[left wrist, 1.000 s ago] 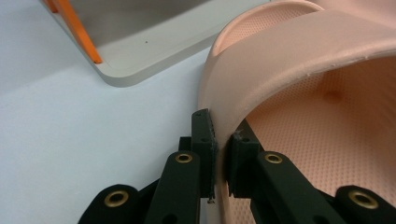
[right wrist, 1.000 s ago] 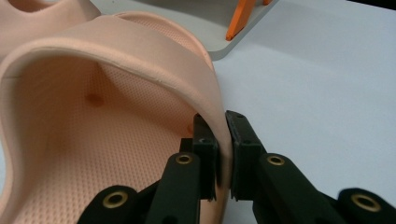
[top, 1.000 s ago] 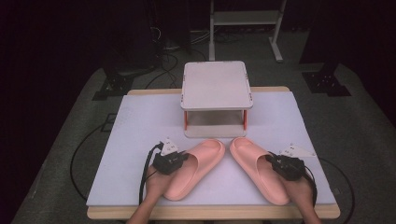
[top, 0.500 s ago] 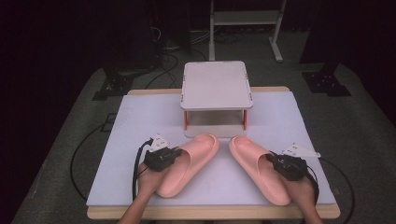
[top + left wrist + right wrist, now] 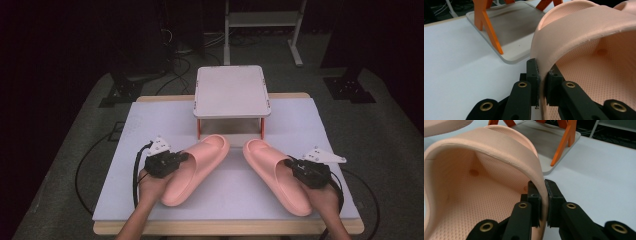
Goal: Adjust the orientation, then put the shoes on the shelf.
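Note:
Two pink slide slippers lie on the white table cover, toes pointing toward the small rack. The left slipper [image 5: 196,167] angles right; my left gripper [image 5: 181,158] is shut on the outer edge of its strap [image 5: 584,27], the jaws pinching the strap's rim. The right slipper [image 5: 276,172] angles left; my right gripper [image 5: 291,164] is shut on its strap edge [image 5: 506,152]. A hand holds each gripper from the table's near edge.
A small two-tier rack with a grey-white top [image 5: 231,91] and orange legs [image 5: 489,30] stands at the table's far middle, its lower shelf [image 5: 549,140] just beyond the slipper toes. The white cover [image 5: 150,125] has free room left and right. Cables trail off the table.
Both slippers have slid forward toward the rack, carried by the grippers. The left one has moved farther and its toe now lies near the rack's front legs.

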`<state>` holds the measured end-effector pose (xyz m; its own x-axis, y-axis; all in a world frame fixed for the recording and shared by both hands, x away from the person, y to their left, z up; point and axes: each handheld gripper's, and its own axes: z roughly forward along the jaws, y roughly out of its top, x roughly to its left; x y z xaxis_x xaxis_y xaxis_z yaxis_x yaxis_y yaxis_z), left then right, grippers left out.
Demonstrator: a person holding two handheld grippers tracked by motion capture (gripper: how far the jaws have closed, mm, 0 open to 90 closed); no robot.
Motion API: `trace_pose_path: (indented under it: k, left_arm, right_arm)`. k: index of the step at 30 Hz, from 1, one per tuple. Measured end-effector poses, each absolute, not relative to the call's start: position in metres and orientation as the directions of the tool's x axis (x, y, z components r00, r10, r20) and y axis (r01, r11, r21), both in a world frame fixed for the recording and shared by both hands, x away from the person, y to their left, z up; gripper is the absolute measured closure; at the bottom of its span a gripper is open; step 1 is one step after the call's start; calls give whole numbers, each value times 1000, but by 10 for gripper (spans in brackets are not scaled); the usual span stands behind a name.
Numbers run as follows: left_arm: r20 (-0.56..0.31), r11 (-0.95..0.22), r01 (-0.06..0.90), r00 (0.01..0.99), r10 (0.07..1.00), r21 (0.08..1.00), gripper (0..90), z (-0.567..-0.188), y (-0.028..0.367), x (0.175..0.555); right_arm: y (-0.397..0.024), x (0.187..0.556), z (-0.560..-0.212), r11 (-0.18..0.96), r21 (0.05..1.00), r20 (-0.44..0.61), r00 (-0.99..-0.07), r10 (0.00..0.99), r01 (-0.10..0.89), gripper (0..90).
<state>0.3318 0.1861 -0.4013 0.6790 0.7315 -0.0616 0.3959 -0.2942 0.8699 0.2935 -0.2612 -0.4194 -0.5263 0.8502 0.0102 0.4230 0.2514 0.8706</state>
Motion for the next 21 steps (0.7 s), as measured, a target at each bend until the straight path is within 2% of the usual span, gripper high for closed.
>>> trace_pose_path:
  k: [11,21]
  left_arm:
    - [-47,-288,372,679,733,882,835,-376,196,332]
    - [-47,-284,361,687,725,888,836,-358,199,330]
  right_arm:
    - [-261,293,-393,266,882,-19,-535,844,389,834]
    - [-260,293,-379,256,886,-5,-543,840,388,833]
